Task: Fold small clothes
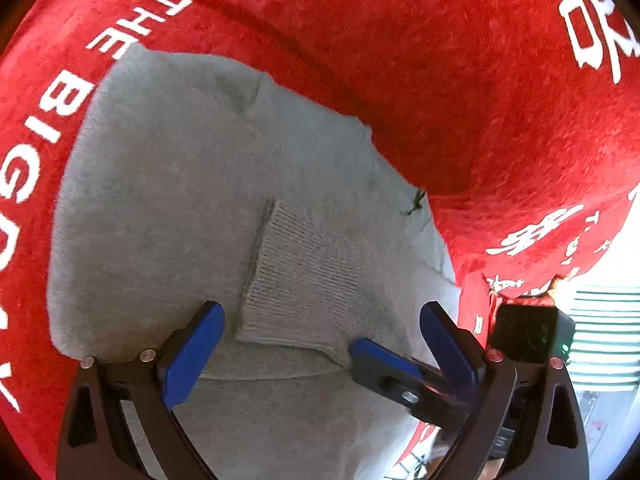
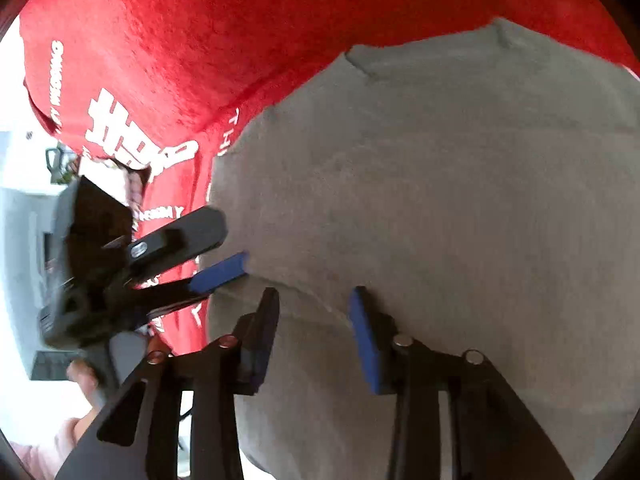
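Red fleecy cloth (image 1: 460, 80) across whole work surface, wrinkled, w/ deep fold running diag. behind the garment. Right edge of left wrist view: cloth ends, bright washed-out room beyond, green-and-white striped fabric (image 1: 604, 332) there. Left edge of right wrist view: pale bright room, grey boxy unit (image 2: 24, 232), small dark object further back — too blurred to name.

Grey knit garment (image 1: 208, 184) flat on the red cloth, mid-frame in both views, folded over itself; ribbed cuff (image 1: 304, 280) on top, near the grippers. Small dark thread (image 1: 416, 202) at garment's right edge.

White print on cloth: "THE BIG" legible along left arc (image 1: 68, 92), further letters cut off by the frame edge. Large Chinese characters top right (image 1: 596, 28) and lower right (image 1: 536, 232), not readable. Right wrist view: more white characters (image 2: 132, 140), small Latin text alongside, too small to read.

Left gripper (image 1: 320, 332) spread wide over the cuff, blue pads (image 1: 192, 356) apart, gripping nothing. Right gripper (image 2: 314, 328) also parted, blue-lined fingers (image 2: 368, 340) astride a folded grey edge, not clamped. Left gripper (image 2: 216, 248) in right wrist view too, tips touching garment's left edge.
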The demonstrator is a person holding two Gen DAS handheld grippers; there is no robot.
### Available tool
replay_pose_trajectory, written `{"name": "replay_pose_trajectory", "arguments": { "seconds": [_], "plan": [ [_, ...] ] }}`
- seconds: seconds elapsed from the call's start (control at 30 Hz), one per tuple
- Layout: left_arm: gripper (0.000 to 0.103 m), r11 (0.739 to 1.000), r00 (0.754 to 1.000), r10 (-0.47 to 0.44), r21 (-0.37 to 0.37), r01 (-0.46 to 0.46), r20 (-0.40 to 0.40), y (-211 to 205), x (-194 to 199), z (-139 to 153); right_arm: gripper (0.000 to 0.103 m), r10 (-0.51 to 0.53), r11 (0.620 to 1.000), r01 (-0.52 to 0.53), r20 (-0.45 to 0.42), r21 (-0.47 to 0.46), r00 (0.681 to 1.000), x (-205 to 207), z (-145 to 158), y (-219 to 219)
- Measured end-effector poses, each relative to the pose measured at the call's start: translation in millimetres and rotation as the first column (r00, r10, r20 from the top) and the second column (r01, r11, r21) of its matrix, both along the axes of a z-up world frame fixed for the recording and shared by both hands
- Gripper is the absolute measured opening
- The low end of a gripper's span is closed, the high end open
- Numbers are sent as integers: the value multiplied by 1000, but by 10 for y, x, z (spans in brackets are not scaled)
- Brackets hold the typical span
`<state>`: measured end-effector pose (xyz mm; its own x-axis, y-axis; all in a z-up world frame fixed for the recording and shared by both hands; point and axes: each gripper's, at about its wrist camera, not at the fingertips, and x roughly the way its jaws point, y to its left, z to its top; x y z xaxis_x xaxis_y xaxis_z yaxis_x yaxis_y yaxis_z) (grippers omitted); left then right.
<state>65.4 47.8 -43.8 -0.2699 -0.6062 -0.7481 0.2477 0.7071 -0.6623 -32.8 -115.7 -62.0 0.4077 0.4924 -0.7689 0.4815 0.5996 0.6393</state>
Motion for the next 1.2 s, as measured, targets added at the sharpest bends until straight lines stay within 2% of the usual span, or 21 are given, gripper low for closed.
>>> {"name": "replay_pose_trajectory", "arguments": {
  "seconds": [0.1,0.17,0.27,0.3,0.33,0.37,0.4,0.43,0.47,0.57,0.63,0.7,0.77,0.87,0.9,0.93,0.97,1.1,1.17,1.2],
  "plan": [
    [98,999,999,-36,33,35,27,-127,-30,21,43,-79,997,79,-27,14,997,-364,77,-219],
    [98,997,997,-57,60,54,43,-181,-30,20,43,-168,985,170,-62,41,984,-703,37,-405],
    [97,994,995,-77,82,71,70,-232,-29,6,43,-348,930,358,-110,87,931,-1286,-17,-697],
    [92,992,992,-90,98,81,88,-284,-31,25,44,-416,899,428,-121,90,901,-1507,-34,-804],
    [71,990,989,-104,107,93,106,-333,-38,47,45,-483,864,496,-129,92,866,-1698,-59,-896],
    [56,988,986,-121,114,108,117,-368,-35,59,45,-541,826,554,-132,100,830,-1804,-94,-935],
    [21,983,980,-150,130,133,131,-432,-34,68,45,-584,793,597,-131,116,801,-1884,-122,-962],
    [8,980,975,-170,129,152,141,-480,-31,92,45,-627,756,640,-130,137,768,-1972,-152,-1005],
    [8,982,973,-170,113,154,155,-489,-16,142,45,-672,711,685,-132,161,729,-2052,-189,-1051],
    [8,992,970,-125,56,115,211,-414,93,372,45,-714,667,726,-134,167,687,-2087,-205,-1145],
    [8,998,975,-68,19,65,214,-282,211,482,46,-706,681,715,-119,159,698,-2043,-167,-1203],
    [8,999,980,-37,15,35,194,-150,287,468,46,-678,713,686,-104,144,727,-1916,-127,-1197],
    [8,998,982,-49,56,39,180,-75,284,373,46,-659,733,668,-107,132,745,-1832,-124,-1178],
    [8,992,983,-86,108,69,164,25,195,217,46,-644,747,657,-133,107,754,-1860,-152,-1193],
    [8,990,981,-95,123,74,172,58,153,190,42,-635,757,647,-133,89,761,-1905,-123,-1216],
    [8,989,979,-97,129,74,181,97,126,185,22,-621,775,630,-127,53,774,-1829,-88,-1210],
    [8,989,977,-98,132,73,188,155,111,190,7,-590,805,593,-105,0,801,-1785,-12,-1232],
    [8,985,977,-101,158,72,188,261,26,103,7,-491,868,476,-90,-144,867,-1712,78,-1310],
    [8,979,973,-120,184,84,197,285,-14,63,7,-442,892,421,-123,-162,889,-1746,-10,-1319],
    [8,976,972,-126,198,86,201,299,-32,49,7,-430,901,412,-138,-138,892,-1772,-65,-1311]
  ]
}}
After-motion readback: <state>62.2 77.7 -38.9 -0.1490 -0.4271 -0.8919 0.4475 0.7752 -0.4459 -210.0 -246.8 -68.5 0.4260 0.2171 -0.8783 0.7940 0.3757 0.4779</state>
